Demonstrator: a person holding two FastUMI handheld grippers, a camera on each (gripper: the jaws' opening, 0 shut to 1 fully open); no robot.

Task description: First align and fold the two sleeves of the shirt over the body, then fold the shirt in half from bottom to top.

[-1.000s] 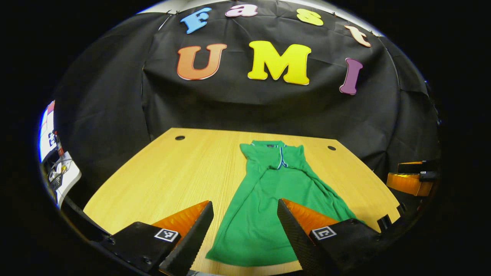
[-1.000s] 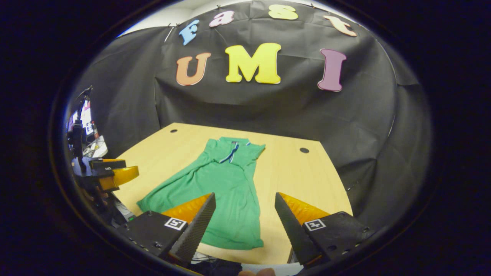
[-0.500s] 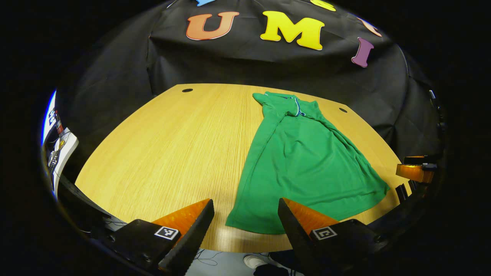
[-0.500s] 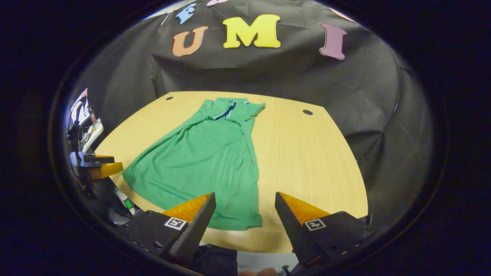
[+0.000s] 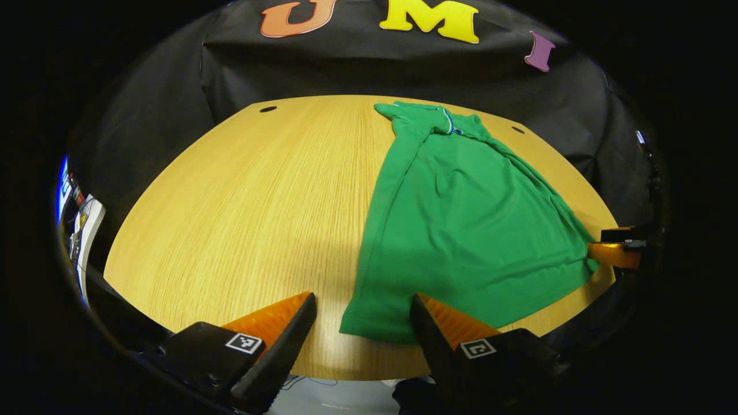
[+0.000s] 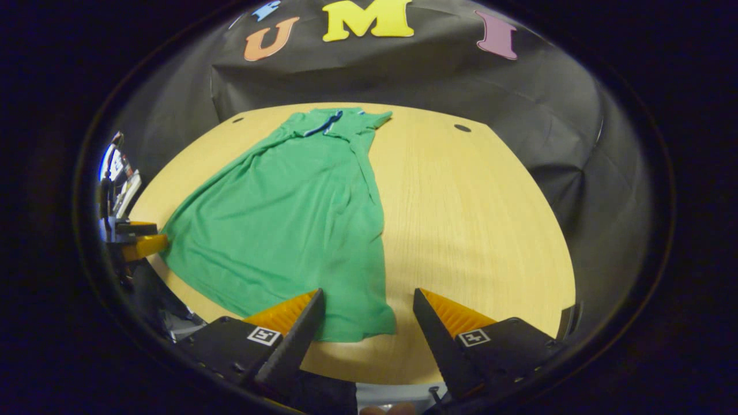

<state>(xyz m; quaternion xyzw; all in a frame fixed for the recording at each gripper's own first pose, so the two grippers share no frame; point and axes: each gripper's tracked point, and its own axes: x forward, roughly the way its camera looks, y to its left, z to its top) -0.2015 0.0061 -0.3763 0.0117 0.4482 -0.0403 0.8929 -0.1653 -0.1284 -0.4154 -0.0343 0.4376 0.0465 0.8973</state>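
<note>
Change: over the last second both cameras tipped down and moved in; the green polo shirt (image 5: 461,225) grew from a small shape mid-frame to most of the right half of the left gripper view and the left half of the right gripper view.
Meaning for the task: the sleeves looked already folded in over the body, leaving a narrow collar end and a wide hem, so I judged the bottom-to-top fold was the step at hand, not yet started.
Shirt: lay flat on the wooden table (image 5: 242,207), collar at the top of the frame, hem at the bottom near the table's front edge.
Left gripper (image 5: 362,323): fingers apart, holding nothing, lower centre of its view, poised at the hem's left corner, which lay between the tips.
Right gripper (image 6: 369,317): fingers apart, empty, lower centre of its view, straddling the hem's right corner; also seen at the right edge of the left gripper view.
</note>
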